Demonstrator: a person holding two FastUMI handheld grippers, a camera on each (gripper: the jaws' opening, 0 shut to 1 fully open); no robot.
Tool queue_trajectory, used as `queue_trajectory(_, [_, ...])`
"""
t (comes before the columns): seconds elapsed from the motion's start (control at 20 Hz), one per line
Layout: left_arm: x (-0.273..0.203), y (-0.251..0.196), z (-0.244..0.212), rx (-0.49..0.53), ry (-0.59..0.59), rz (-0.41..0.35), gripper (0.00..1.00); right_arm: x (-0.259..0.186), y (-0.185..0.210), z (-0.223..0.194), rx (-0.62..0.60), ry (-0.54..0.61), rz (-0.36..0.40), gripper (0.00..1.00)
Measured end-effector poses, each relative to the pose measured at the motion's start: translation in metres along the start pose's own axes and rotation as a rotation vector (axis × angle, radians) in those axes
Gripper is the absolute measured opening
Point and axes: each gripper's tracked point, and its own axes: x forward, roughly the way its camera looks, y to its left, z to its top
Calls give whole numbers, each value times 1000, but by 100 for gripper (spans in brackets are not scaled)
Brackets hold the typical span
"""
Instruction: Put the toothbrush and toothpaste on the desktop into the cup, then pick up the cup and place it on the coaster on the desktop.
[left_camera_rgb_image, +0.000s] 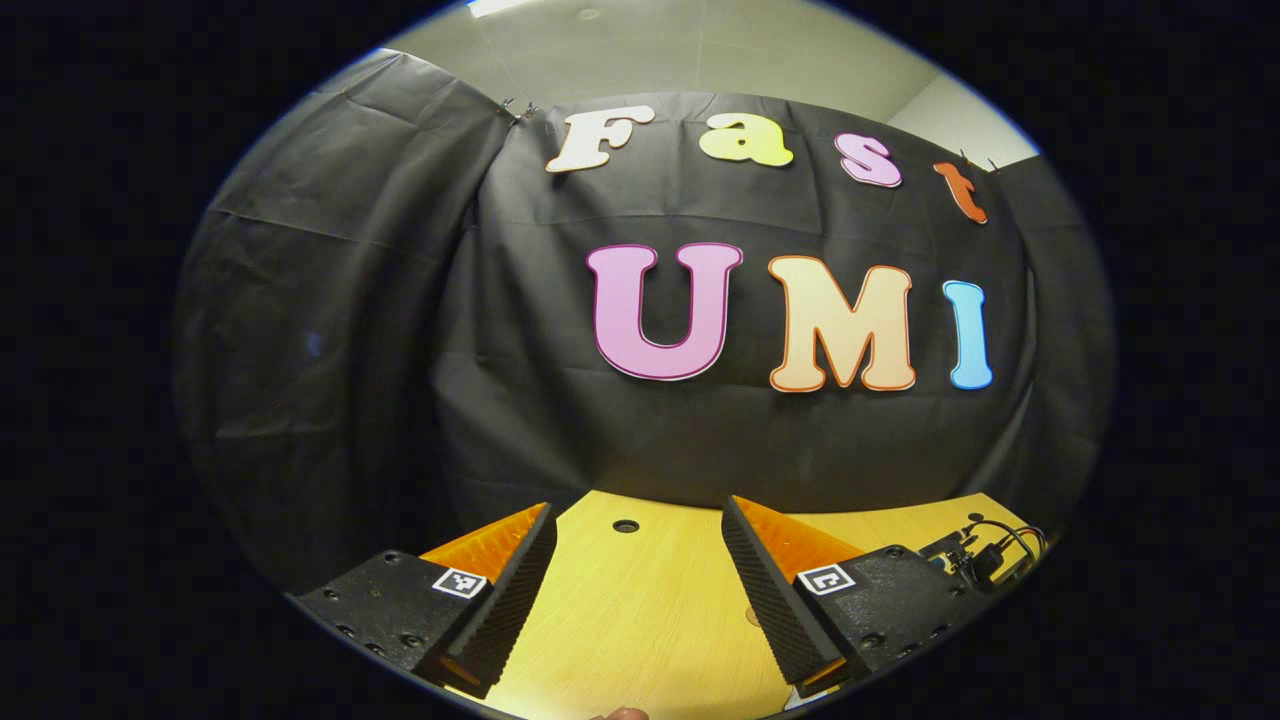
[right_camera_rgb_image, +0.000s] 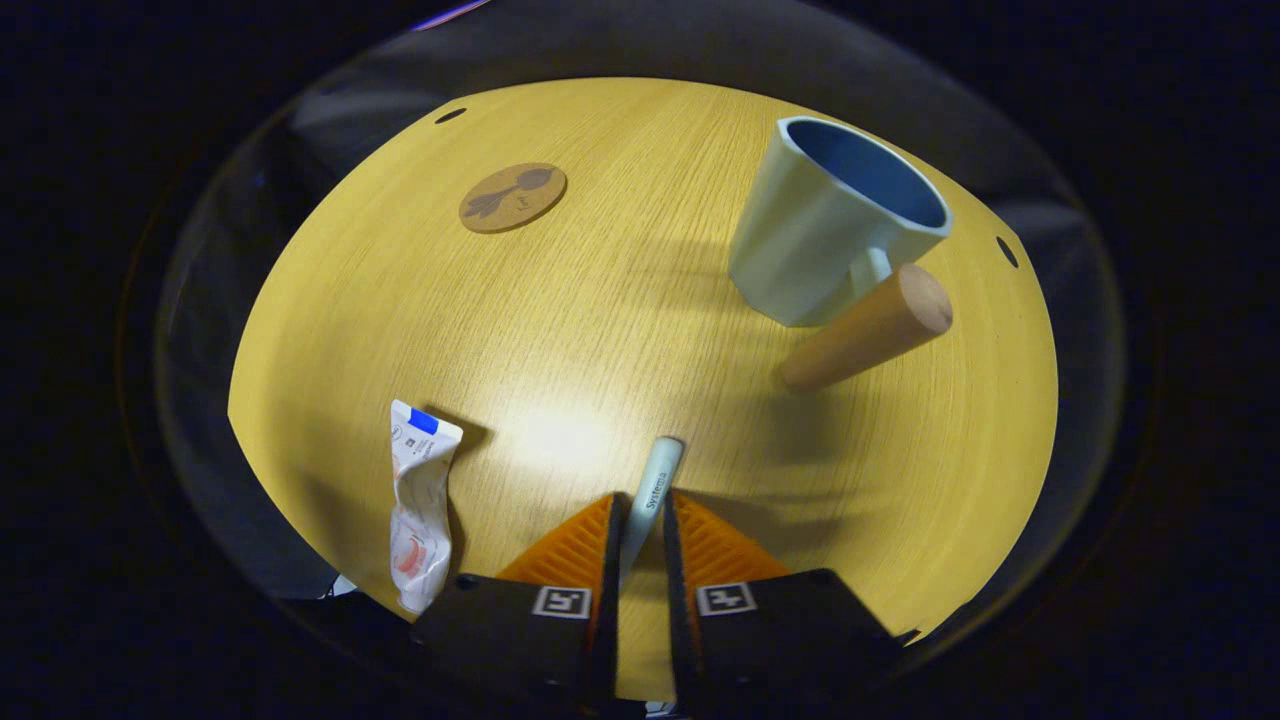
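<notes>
Where the right gripper view looks down on the wooden desktop (right_camera_rgb_image: 620, 330), the toothbrush (right_camera_rgb_image: 652, 492) stands clamped between the two orange fingers of the right gripper (right_camera_rgb_image: 640, 530), its pale handle end poking out ahead of the fingertips while the rest is hidden between them. The toothpaste (right_camera_rgb_image: 420, 500), a crumpled white tube, lies flat on the desktop just to the left of that gripper. Farther off on the right stands the cup (right_camera_rgb_image: 830, 235), pale outside and blue inside, with a round wooden handle (right_camera_rgb_image: 868, 328) jutting toward the camera. The coaster (right_camera_rgb_image: 513, 197), a round brown disc, lies well apart from the cup at the far left. In the left gripper view, the left gripper (left_camera_rgb_image: 640, 560) holds its fingers wide apart with nothing between them, above bare wood, and a tangle of cables (left_camera_rgb_image: 985, 552) sits at the table's right edge.
</notes>
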Motion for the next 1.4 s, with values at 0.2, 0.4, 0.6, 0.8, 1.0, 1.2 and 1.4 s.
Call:
queue_trajectory(0.2, [1, -31, -13, -16, 31, -66, 99, 0, -2, 0, -5, -4, 35, 7])
queue_trajectory(0.4, [-1, -68, -41, -39, 120, -147, 96, 0, -2, 1, -23, -33, 35, 7])
queue_trajectory(0.6, [-9, -103, -73, -32, 208, -225, 96, 0, -2, 0, -7, -49, 62, 7])
queue_trajectory(0.8, [-19, -130, -111, -6, 322, -278, 97, 0, -2, 1, -24, -66, 78, 7])
queue_trajectory(1.0, [-29, -150, -152, 7, 442, -310, 96, -1, -2, 2, -41, -87, 86, 7])
queue_trajectory(1.2, [-41, -160, -203, 39, 590, -324, 96, -1, -2, 2, -62, -104, 96, 7])
queue_trajectory(1.4, [-54, -170, -247, 36, 731, -333, 97, -1, -2, 3, -75, -119, 106, 7])
